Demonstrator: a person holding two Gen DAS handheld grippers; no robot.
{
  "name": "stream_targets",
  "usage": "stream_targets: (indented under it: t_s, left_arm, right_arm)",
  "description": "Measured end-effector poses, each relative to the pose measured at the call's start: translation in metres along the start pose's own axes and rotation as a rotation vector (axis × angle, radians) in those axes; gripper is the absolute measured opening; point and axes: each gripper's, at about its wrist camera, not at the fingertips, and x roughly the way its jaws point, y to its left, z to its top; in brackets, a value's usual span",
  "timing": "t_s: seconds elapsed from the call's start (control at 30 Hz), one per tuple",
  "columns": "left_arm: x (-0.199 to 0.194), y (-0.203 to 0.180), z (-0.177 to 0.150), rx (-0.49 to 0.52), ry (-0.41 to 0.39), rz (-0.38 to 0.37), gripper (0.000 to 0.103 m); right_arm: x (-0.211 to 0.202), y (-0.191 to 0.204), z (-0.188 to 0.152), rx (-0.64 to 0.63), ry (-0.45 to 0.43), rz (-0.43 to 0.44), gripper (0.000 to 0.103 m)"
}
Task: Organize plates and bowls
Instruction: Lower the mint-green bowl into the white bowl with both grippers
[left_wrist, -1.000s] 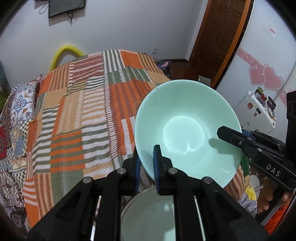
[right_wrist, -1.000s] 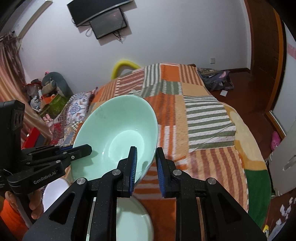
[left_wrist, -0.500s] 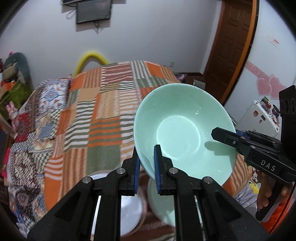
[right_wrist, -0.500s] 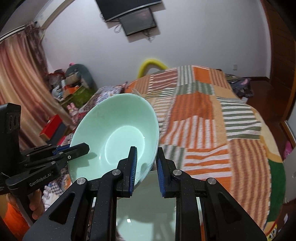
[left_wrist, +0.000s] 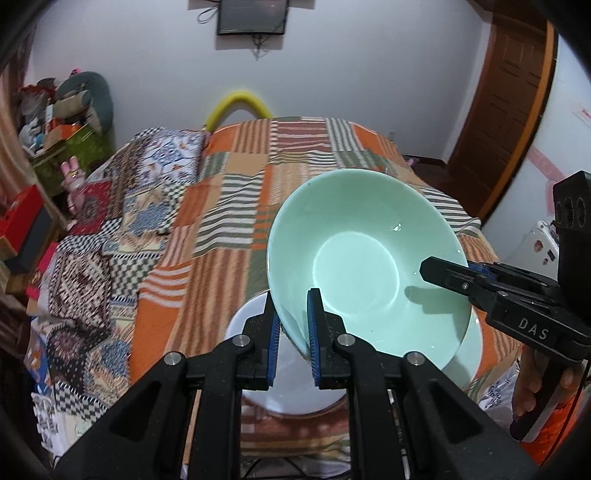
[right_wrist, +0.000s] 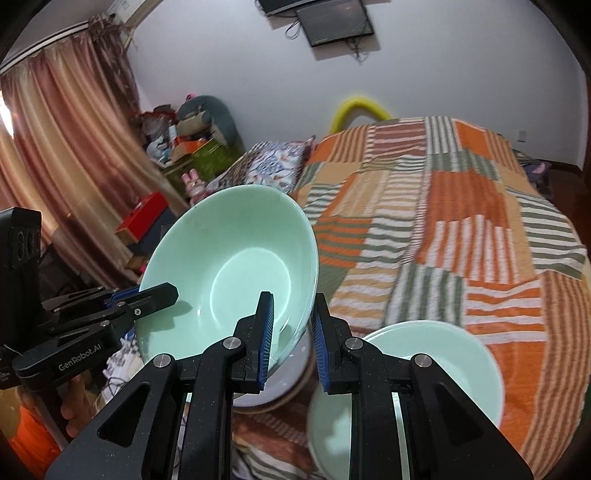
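A: Bedroom setting — striped patchwork bedspread (left_wrist: 236, 206) filled the background, wall monitor (left_wrist: 253, 16) above. Where was the work piece?

B: Mint-green bowl (left_wrist: 354, 266) was held off the surface, tilted, gripped from both sides. Left gripper (left_wrist: 292, 336) pinched the near-left rim between its blue pads; right gripper (right_wrist: 291, 343) pinched the opposite rim, one pad inside, one outside. Both pressed onto the wall, not spread.

A: What lay below?

B: White plate (left_wrist: 251, 325) directly beneath the bowl, and a second green bowl (right_wrist: 436, 362) just beside it, to the right.

A: Step in hand?

B: Judged as carrying — bowl aloft, not yet set down.

A: Next move?

B: Probably nesting it in the second green bowl: level it, centre it over that rim, lower slowly, then release both pinches. Destination was a guess; it could equally go on the plate.
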Motion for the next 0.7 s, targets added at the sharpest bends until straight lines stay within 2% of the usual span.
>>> stream_targets:
  t_s: [0.37, 0.7]
  left_arm:
    - [0.016, 0.035, -0.024, -0.070, 0.059, 0.018, 0.013]
    - [0.039, 0.044, -0.041, -0.089, 0.123, 0.016, 0.013]
  right_arm:
    - [0.030, 0.026, -0.017, -0.041, 0.083, 0.004, 0.019]
    - [0.047, 0.029, -0.029, -0.041, 0.148, -0.014, 0.019]
